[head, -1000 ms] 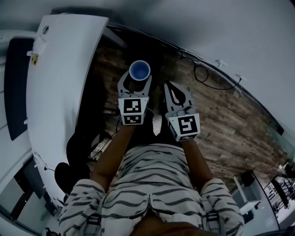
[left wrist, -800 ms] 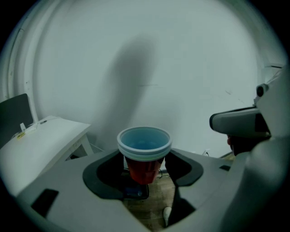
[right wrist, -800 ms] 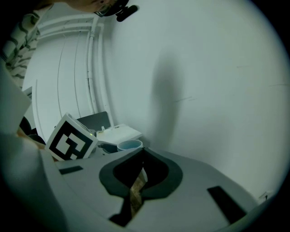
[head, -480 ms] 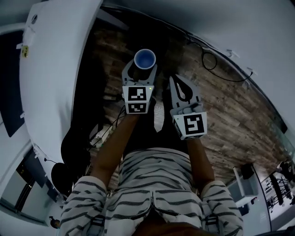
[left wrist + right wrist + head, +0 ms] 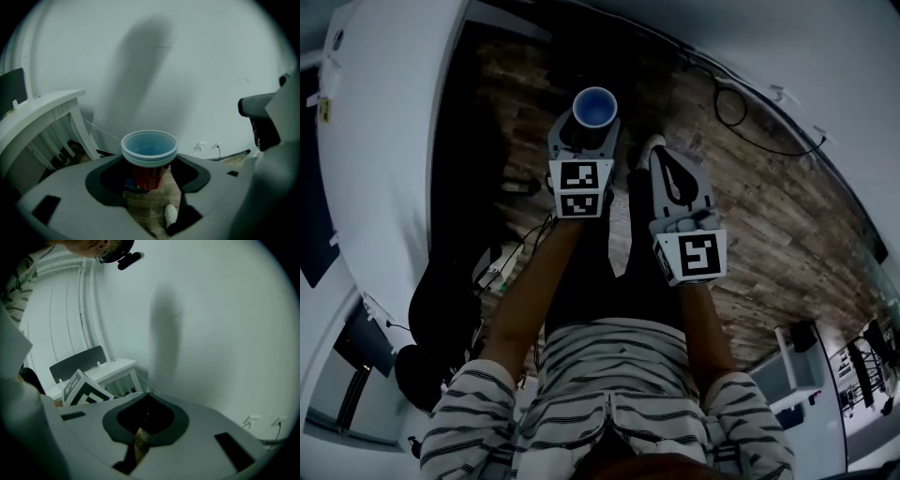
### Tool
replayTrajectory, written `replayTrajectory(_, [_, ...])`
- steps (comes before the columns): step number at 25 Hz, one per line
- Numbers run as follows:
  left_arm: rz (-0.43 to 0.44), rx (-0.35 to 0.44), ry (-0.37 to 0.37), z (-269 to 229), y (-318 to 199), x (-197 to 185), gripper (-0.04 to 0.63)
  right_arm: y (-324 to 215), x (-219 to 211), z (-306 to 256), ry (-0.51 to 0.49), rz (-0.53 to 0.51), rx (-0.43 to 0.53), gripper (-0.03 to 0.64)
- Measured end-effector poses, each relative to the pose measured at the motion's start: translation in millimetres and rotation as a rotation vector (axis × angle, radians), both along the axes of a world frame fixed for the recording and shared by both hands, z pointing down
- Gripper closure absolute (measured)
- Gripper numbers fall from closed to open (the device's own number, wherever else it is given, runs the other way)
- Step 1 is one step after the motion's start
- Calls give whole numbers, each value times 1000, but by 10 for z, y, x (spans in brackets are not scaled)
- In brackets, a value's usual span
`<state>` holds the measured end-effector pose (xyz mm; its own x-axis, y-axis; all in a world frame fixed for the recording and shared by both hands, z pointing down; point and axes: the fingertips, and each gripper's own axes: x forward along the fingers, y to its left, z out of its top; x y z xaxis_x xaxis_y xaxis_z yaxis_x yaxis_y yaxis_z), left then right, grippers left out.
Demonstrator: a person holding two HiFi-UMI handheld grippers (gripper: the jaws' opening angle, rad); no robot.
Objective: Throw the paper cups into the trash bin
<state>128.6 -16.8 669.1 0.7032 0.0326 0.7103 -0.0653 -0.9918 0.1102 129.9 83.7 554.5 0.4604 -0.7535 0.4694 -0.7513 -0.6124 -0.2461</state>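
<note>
Since a second ago the white table has slid off toward the left edge of the head view, and both grippers sit higher in the frame, which suggests the person is walking away from it across the wooden floor. Next to the table's right, the left gripper is stretched forward with its jaws clamped on the red wall of the paper cup. The cup stands upright, blue inside facing up. Its rim looks layered in the left gripper view, so it may be several cups nested together. Gripping below the rim and keeping the cup level probably stops it slipping or tipping during the carry. Just to the right, the right gripper rides alongside with its jaws pressed together on nothing. It seems simply parked clear of the load, though it sits close enough to steady it. A white shoe shows between the two grippers. Further right a cable loops against the wall. No trash bin appears in any view, so the drop looks to be some way off.
</note>
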Motion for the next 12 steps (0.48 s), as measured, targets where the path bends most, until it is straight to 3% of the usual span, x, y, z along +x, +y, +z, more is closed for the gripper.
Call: replayTrajectory(12, [-19,-38,-45,829,-56,12,291,80,85,419,-33,71,-3,607])
